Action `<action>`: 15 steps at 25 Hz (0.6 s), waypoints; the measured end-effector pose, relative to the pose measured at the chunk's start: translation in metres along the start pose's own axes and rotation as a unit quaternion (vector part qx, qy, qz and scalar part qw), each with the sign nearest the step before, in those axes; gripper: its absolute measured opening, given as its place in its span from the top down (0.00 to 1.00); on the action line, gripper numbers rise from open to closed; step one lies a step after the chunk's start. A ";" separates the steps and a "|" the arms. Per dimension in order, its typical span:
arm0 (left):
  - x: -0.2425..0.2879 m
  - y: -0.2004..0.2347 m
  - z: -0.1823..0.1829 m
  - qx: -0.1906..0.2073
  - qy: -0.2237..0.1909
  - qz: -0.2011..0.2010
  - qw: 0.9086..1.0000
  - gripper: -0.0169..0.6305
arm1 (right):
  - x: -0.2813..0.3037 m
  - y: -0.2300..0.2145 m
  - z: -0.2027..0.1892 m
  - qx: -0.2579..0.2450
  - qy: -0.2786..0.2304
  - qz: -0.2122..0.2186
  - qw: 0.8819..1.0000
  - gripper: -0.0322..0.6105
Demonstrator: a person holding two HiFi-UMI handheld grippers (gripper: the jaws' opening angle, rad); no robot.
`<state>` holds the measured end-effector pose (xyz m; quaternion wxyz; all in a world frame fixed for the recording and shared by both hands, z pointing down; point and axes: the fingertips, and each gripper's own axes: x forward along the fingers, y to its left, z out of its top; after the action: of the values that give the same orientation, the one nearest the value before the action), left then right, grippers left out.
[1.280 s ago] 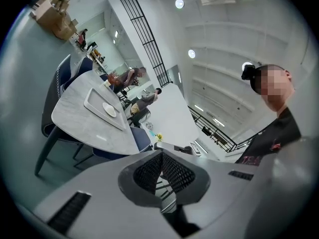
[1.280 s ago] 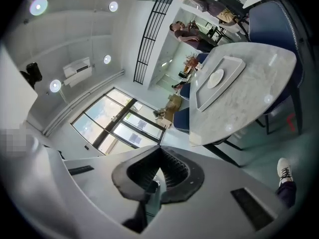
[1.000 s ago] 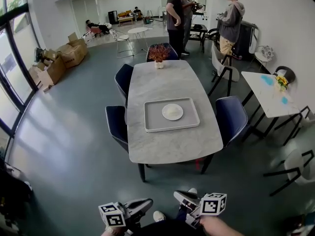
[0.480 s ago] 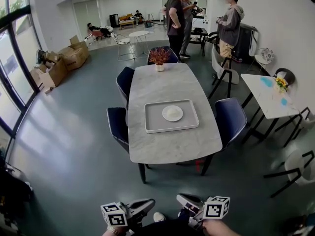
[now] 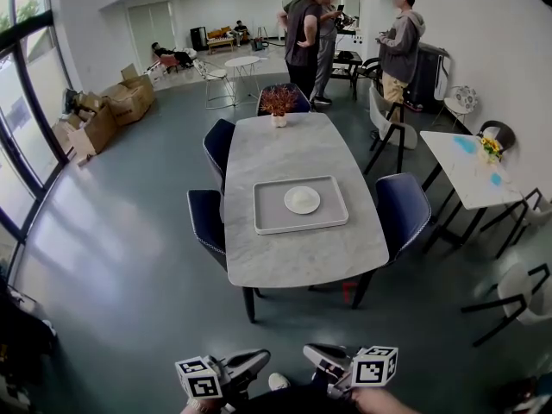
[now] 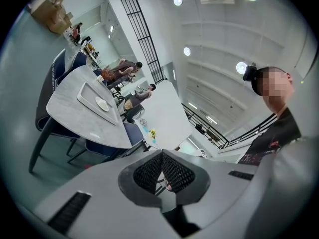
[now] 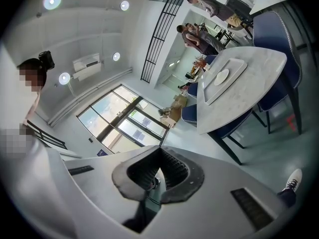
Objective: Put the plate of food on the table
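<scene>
A white plate (image 5: 302, 199) with pale food lies in a grey tray (image 5: 269, 216) on the marble table (image 5: 293, 257), a few steps ahead of me. The same plate (image 6: 101, 104) is small and far in the left gripper view, and the plate (image 7: 221, 76) is equally distant in the right gripper view. My left gripper (image 5: 255, 359) and right gripper (image 5: 312, 352) hang low at the bottom of the head view, well short of the table. Both are shut, tips touching, with nothing between them.
Blue chairs (image 5: 401, 209) stand on both sides of the table, and a potted plant (image 5: 279, 102) sits at its far end. Three people (image 5: 302, 33) stand beyond it. A smaller table (image 5: 470, 166) is at right; cardboard boxes (image 5: 103, 110) are at left.
The right gripper has drifted slightly left and down. The people at the back have shifted a little. The plate and tray have not moved.
</scene>
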<state>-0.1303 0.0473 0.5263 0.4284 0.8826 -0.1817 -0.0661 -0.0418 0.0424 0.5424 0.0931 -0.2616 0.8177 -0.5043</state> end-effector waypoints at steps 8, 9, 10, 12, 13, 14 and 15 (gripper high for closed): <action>-0.009 0.004 0.000 -0.014 -0.011 0.003 1.000 0.96 | 0.008 0.007 -0.007 -0.008 0.026 -0.018 0.999 0.94; -0.011 0.003 0.000 -0.014 -0.011 0.003 1.000 0.96 | 0.008 0.008 -0.008 -0.009 0.026 -0.018 0.999 0.94; -0.012 0.002 -0.001 -0.013 -0.010 0.004 1.000 0.96 | 0.008 0.010 -0.009 -0.008 0.026 -0.015 1.000 0.94; -0.014 0.002 -0.001 -0.011 -0.008 0.005 1.000 0.96 | 0.010 0.011 -0.012 -0.003 0.026 -0.007 1.000 0.94; -0.014 0.002 -0.001 -0.010 -0.008 0.005 1.000 0.96 | 0.011 0.011 -0.013 -0.003 0.025 -0.005 1.000 0.94; -0.014 0.002 0.000 -0.010 -0.008 0.006 1.000 0.96 | 0.011 0.011 -0.013 -0.002 0.025 -0.007 1.000 0.94; -0.014 0.002 0.000 -0.010 -0.009 0.006 1.000 0.96 | 0.011 0.011 -0.012 -0.003 0.026 -0.010 1.000 0.94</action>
<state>-0.1443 0.0514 0.5271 0.4360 0.8766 -0.1901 -0.0732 -0.0595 0.0504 0.5401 0.0662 -0.2571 0.8184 -0.5096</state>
